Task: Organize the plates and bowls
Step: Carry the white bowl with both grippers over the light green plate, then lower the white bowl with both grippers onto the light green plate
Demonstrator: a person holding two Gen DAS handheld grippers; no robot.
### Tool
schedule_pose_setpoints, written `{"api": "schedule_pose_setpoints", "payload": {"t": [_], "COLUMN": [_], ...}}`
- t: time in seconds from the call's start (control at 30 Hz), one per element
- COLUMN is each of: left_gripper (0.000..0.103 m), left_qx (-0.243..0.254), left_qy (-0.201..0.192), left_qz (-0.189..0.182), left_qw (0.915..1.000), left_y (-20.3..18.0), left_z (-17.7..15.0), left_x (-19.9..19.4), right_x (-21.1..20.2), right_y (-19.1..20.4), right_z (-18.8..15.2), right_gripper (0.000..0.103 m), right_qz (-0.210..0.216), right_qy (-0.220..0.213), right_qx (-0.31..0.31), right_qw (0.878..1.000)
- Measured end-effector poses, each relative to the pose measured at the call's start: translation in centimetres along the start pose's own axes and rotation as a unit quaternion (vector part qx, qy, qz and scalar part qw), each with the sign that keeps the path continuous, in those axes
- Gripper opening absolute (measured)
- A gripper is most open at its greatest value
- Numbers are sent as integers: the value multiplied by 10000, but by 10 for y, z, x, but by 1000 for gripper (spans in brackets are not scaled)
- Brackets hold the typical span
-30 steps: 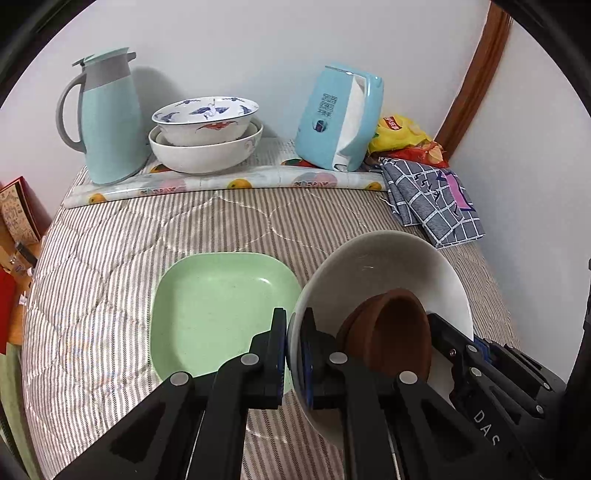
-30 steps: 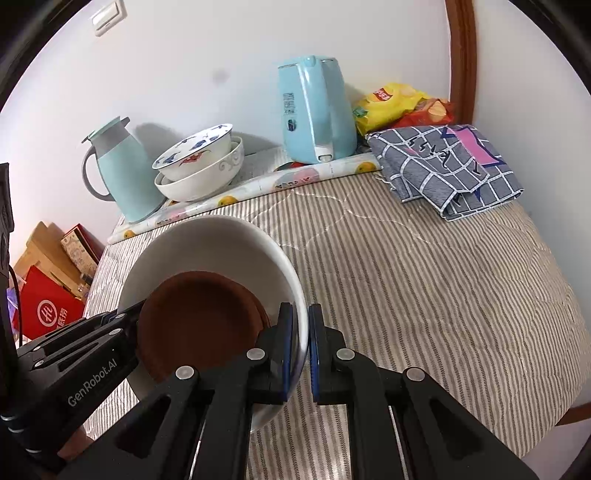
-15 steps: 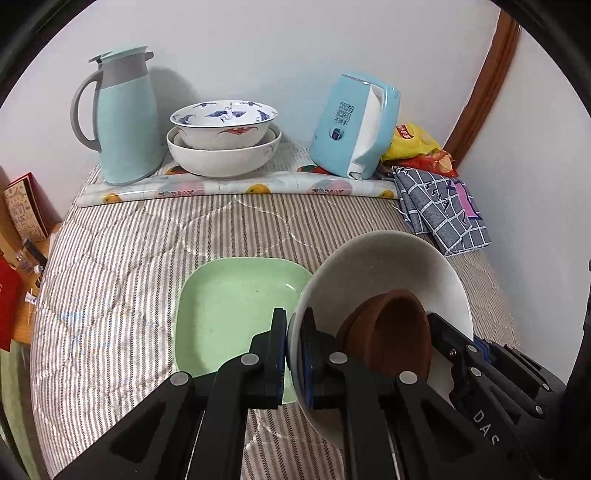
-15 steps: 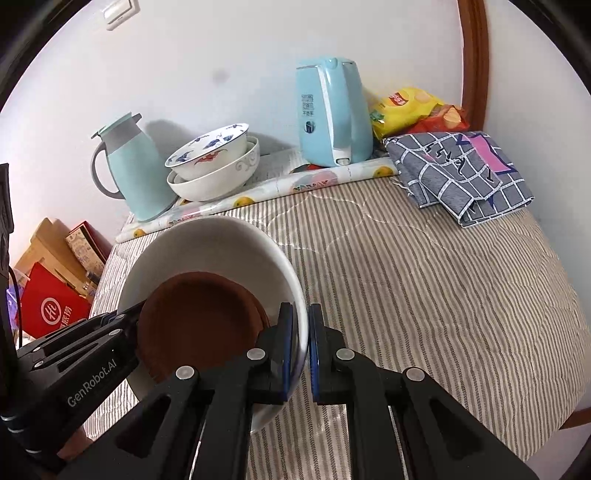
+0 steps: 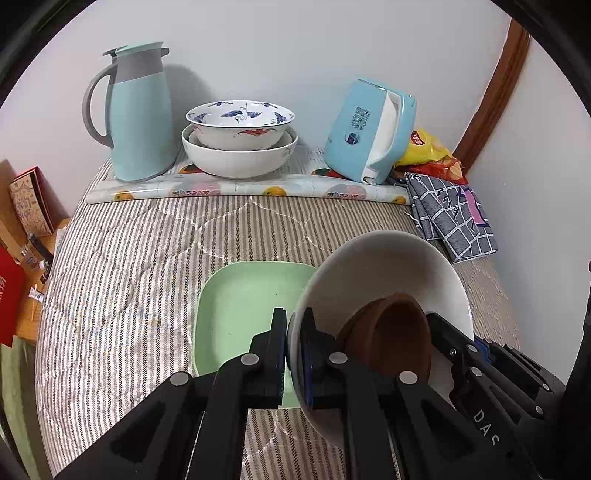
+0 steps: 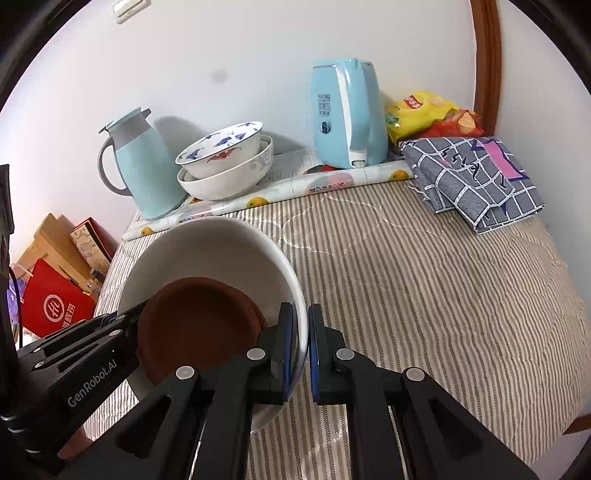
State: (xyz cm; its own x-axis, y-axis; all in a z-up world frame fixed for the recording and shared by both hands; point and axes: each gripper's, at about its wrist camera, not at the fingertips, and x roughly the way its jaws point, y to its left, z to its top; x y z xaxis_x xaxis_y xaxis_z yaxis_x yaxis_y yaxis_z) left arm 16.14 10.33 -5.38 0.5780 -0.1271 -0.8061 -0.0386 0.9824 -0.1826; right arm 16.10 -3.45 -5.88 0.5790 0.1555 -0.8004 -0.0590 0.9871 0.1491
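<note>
White bowl (image 5: pixel 388 266); brown dish (image 6: pixel 195 325); green plate (image 5: pixel 243 295).

Plain pale wall (image 5: pixel 295 55), brown wooden door frame (image 6: pixel 485 66), striped quilted table cover (image 6: pixel 424 280), white wall switch (image 6: pixel 131 5)

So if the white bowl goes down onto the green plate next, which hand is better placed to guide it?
Probably left: the left gripper clamps the white bowl rim right beside the green plate.

Even soft indoor light; faint shadows on wall (image 5: pixel 295 55); sharp focus; fisheye bending, dark corners.
</note>
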Motion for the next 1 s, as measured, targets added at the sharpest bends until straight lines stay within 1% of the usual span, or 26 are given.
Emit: {"api": "schedule_pose_setpoints", "payload": {"t": [0.4, 1.0], "left_gripper": [8, 8], "left_qx": [-114, -357], "left_qy": [124, 366], "left_qz": [53, 189], "left_qw": [9998, 9985], "left_y": [15, 47], "left_z": [-2, 0], "left_x": [13, 42], "right_x": [17, 60], "right_y": [9, 31], "right_z": [-2, -3], "right_gripper": [8, 8], "right_qz": [19, 107], "right_qy": [140, 485], "right_qx": [-44, -147], "right_qw": [9999, 9987]}}
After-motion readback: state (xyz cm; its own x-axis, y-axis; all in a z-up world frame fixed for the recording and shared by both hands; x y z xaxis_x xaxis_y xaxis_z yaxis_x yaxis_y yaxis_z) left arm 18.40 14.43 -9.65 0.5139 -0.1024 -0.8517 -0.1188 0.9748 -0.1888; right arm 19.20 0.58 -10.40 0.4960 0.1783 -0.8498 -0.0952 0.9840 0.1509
